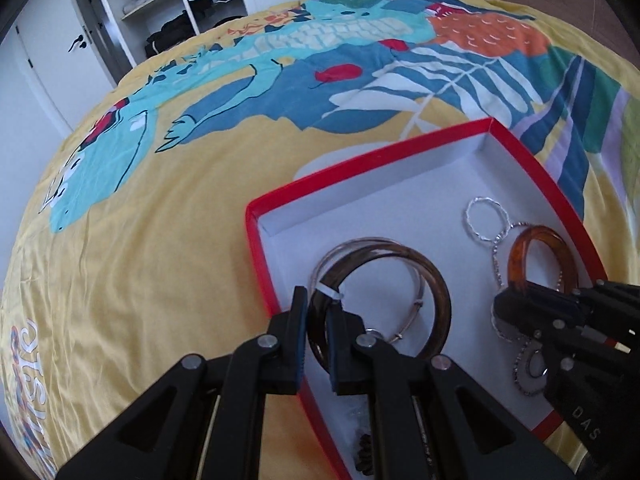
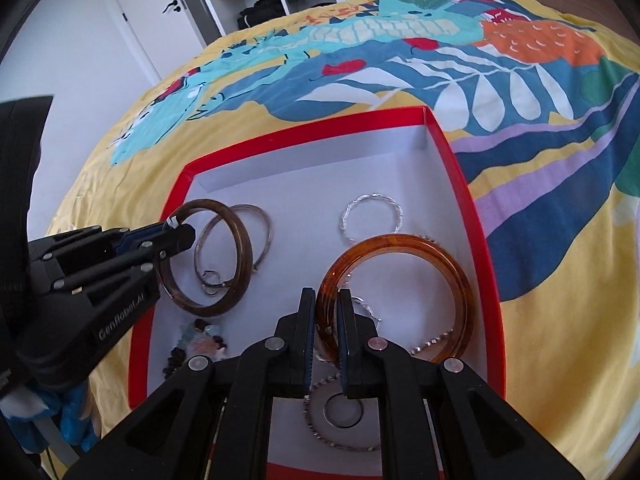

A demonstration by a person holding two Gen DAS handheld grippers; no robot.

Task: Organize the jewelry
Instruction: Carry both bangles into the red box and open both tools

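Note:
A red box [image 1: 360, 162] [image 2: 304, 128] with a white floor lies on the bed. My left gripper [image 1: 317, 312] [image 2: 176, 236] is shut on a dark brown bangle [image 1: 436, 284] [image 2: 240, 248] with a white tag, tilted up over thin silver bangles [image 1: 344, 246] [image 2: 264, 216]. My right gripper [image 2: 326, 308] [image 1: 516, 300] is shut on an amber bangle [image 2: 400, 242] [image 1: 536, 234], lifted at a tilt. A twisted silver ring [image 1: 486, 218] [image 2: 372, 216] lies flat toward the box's far side.
Beaded pieces [image 2: 200, 340] lie at the box's near left corner; a chain with a round ring [image 2: 344, 412] lies near the front. The box rests on a yellow patterned bedspread [image 1: 140, 240]. An open white wardrobe [image 1: 160, 0] stands beyond the bed.

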